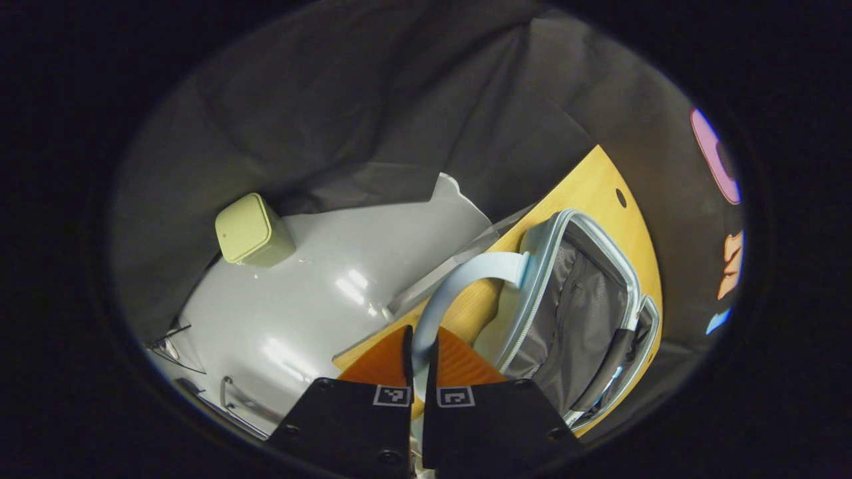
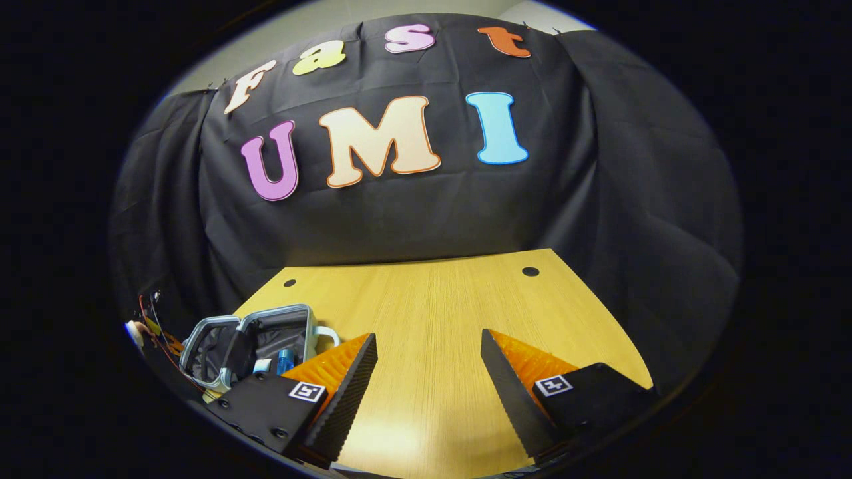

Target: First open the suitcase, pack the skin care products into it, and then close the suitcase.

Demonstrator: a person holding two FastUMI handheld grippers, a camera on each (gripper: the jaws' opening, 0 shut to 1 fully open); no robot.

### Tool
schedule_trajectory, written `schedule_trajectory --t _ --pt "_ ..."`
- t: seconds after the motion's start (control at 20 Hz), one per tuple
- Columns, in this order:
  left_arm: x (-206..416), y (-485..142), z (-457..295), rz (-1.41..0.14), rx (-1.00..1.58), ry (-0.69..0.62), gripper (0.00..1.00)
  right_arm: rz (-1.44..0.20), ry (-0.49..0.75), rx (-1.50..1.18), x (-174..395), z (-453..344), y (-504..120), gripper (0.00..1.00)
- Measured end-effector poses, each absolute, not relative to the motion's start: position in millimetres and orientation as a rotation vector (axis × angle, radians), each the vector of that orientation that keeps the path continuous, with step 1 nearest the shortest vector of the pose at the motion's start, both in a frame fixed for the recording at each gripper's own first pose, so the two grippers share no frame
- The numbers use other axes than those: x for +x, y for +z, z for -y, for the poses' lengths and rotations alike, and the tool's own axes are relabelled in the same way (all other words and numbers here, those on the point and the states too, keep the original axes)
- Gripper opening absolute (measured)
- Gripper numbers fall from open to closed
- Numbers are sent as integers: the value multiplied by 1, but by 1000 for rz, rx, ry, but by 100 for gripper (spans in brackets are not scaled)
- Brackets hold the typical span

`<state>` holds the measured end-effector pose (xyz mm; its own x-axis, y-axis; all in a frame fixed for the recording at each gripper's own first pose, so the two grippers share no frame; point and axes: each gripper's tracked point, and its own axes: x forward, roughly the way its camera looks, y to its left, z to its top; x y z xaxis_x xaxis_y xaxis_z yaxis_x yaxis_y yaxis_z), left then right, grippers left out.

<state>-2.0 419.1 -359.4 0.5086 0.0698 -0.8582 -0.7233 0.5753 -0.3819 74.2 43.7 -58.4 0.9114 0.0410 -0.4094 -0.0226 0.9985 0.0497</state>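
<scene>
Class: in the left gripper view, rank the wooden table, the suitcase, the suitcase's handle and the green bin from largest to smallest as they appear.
1. wooden table, partly covered
2. suitcase
3. green bin and handle: look alike in area, and the handle is nearer the camera, so unranked.

Pale-blue suitcase (image 1: 532, 266), grey lining; yellow wooden table (image 2: 439, 319).

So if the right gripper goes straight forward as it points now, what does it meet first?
Probably nothing close: the open right gripper points over bare table, so the black cloth wall behind comes first, though depth is unclear.
</scene>
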Motion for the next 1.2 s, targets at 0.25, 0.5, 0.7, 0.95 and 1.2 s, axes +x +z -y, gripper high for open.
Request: schedule_trajectory --t 0.25,0.5,0.7,0.95,1.2 --pt "-2 -325 -419 -892 -740 530 0 -421 31 48 77 -42 -58 98" --pt "16 -260 -402 -813 -704 454 0 -425 48 74 79 -43 -63 98" --pt "24 -213 -383 -769 -664 400 0 -424 57 100 82 -38 -66 98" --pt "38 -155 -348 -702 -622 331 0 -411 49 144 84 -20 -65 98" --pt "58 -106 -296 -650 -550 236 0 -405 27 182 78 6 -66 98"
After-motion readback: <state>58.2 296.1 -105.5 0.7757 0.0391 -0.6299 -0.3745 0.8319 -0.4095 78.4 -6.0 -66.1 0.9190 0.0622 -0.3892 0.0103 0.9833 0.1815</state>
